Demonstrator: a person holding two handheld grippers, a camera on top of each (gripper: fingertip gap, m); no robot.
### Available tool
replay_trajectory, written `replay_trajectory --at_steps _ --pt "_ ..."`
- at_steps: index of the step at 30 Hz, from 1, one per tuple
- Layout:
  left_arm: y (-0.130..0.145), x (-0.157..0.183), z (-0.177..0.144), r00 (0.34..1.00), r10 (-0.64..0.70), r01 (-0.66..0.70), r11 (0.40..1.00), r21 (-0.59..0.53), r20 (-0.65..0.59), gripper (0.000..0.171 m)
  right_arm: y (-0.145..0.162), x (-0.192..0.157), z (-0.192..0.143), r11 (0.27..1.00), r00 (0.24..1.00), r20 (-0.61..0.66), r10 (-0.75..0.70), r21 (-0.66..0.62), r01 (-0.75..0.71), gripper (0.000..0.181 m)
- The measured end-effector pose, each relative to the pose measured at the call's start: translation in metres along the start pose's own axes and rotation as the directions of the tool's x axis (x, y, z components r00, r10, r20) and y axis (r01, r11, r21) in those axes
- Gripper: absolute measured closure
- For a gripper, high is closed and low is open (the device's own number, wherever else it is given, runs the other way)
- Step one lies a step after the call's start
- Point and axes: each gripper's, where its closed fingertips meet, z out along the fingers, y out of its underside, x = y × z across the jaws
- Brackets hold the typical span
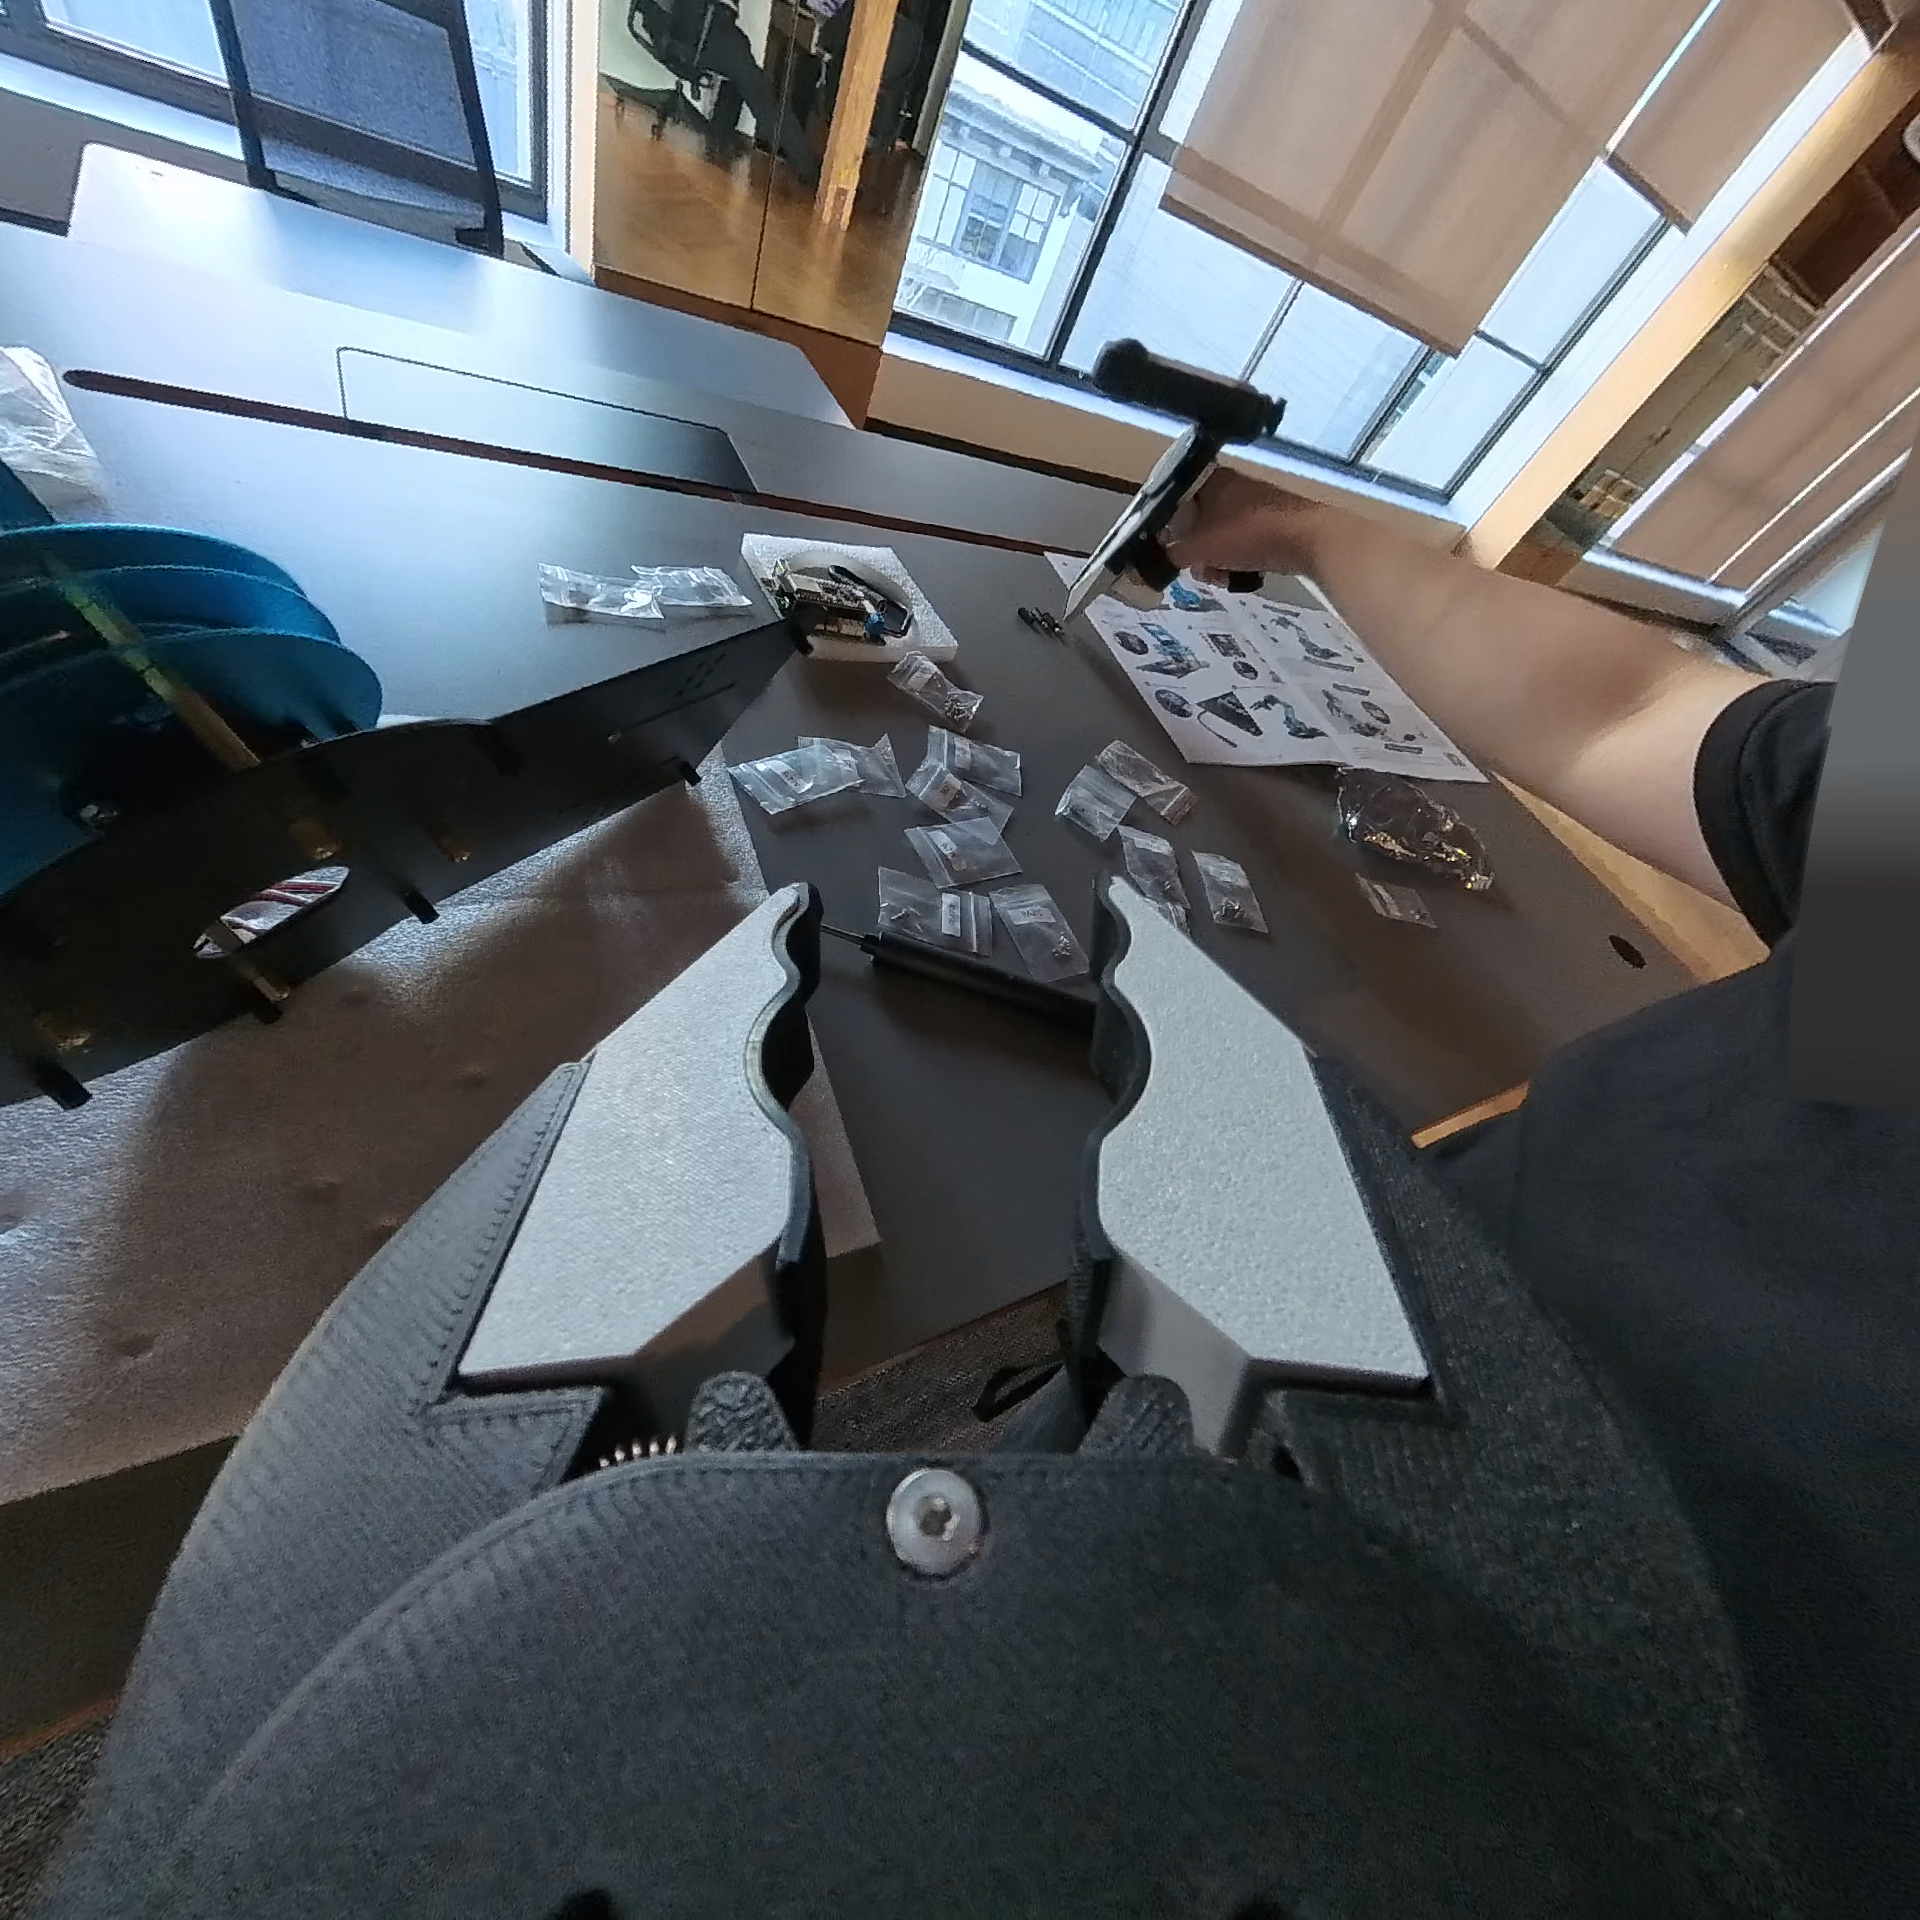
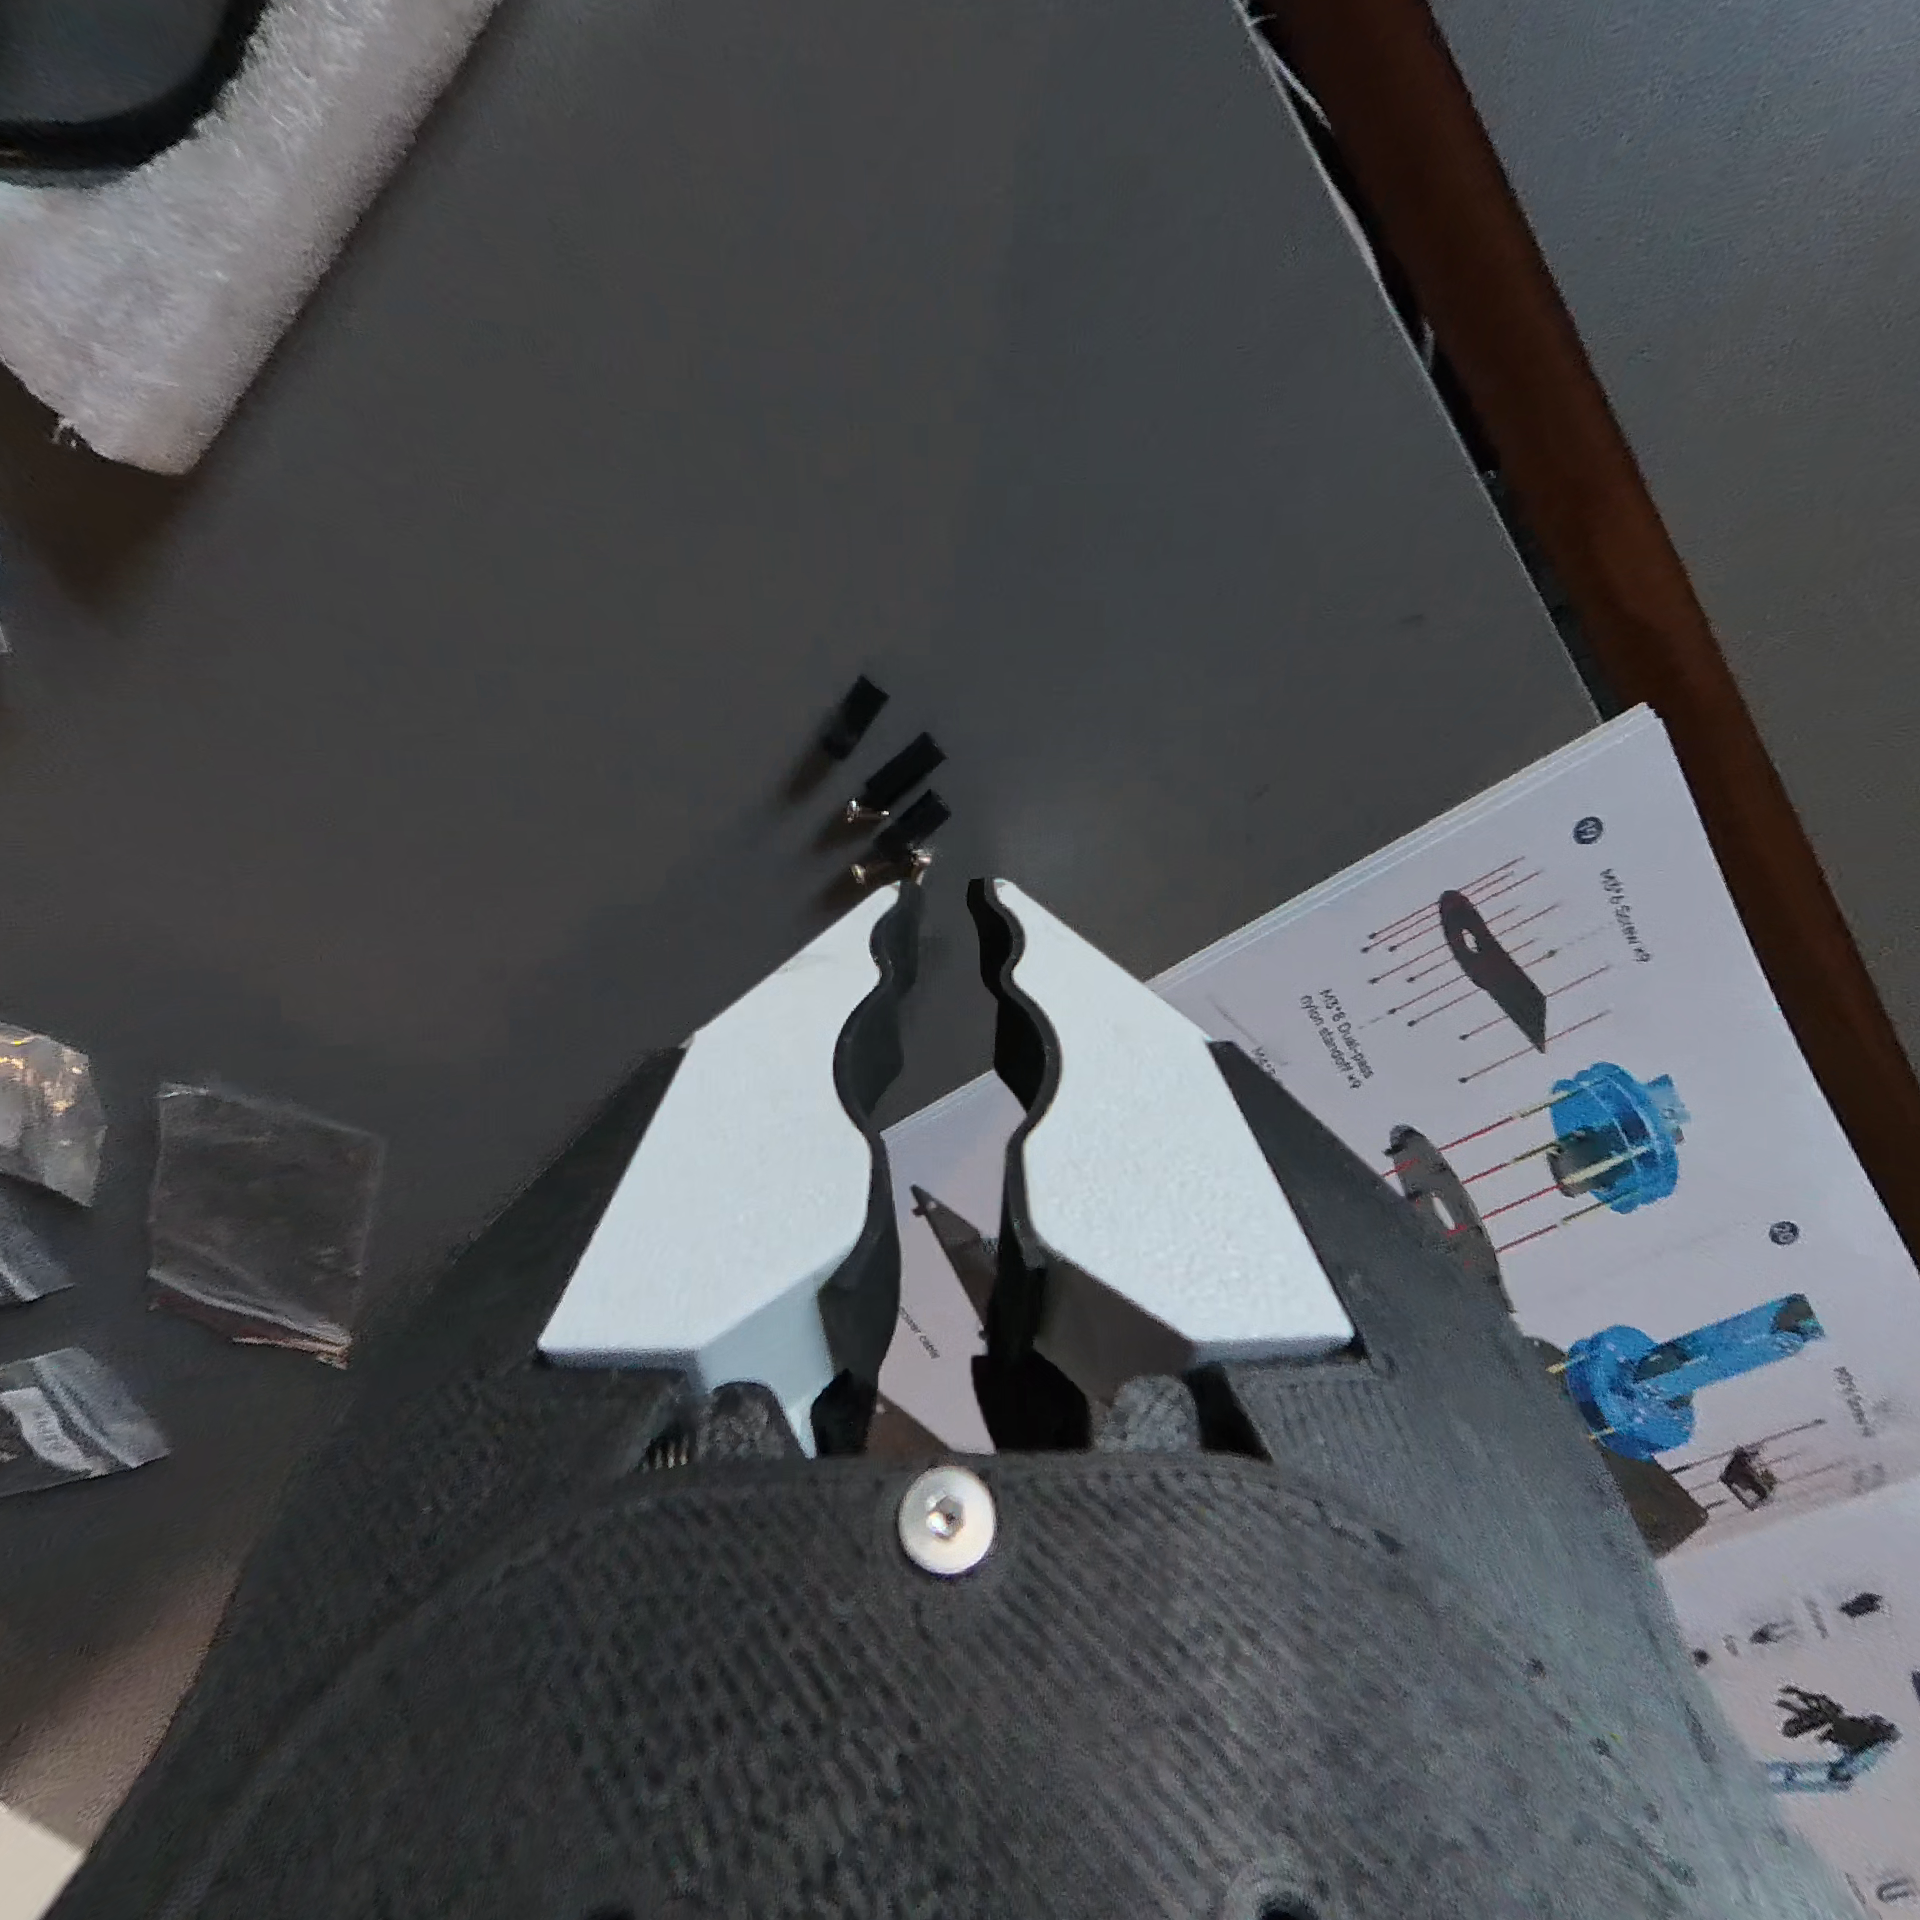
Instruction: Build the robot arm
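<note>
My right gripper (image 2: pixel 945 891) hovers low over the dark table (image 2: pixel 935 416), its jaws a narrow gap apart with nothing between them. Just beyond its fingertips lie three small black standoffs (image 2: pixel 904 764) and a few silver screws (image 2: pixel 883 865); the left fingertip (image 2: pixel 906 914) is right at one screw. My left gripper (image 1: pixel 956 904) is open and empty above a black screwdriver (image 1: pixel 977 971). The right gripper also shows in the left wrist view (image 1: pixel 1070 608), held by a hand, tip down by the standoffs (image 1: pixel 1039 620).
An instruction sheet (image 2: pixel 1507 1039) lies under and right of my right gripper. Several small clear parts bags (image 1: pixel 956 842) are scattered mid-table. A white foam tray with a circuit board (image 1: pixel 842 613) sits farther back. A black plate assembly with a blue spool (image 1: pixel 208 748) stands at left.
</note>
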Motion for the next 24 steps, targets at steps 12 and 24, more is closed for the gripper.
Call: replay_trajectory --at_steps 12,24 --pt "0.001 0.004 0.004 1.0 -0.001 0.001 1.0 -0.011 0.0 0.122 0.0 -0.003 0.007 0.998 0.998 -0.027 -0.058 -0.027 0.057 0.179" --pt "0.019 0.064 0.091 0.969 0.114 -0.145 0.98 -0.133 -0.22 0.131 0.015 -0.09 -0.042 0.927 0.929 0.368 -0.03 0.358 -0.112 0.179"
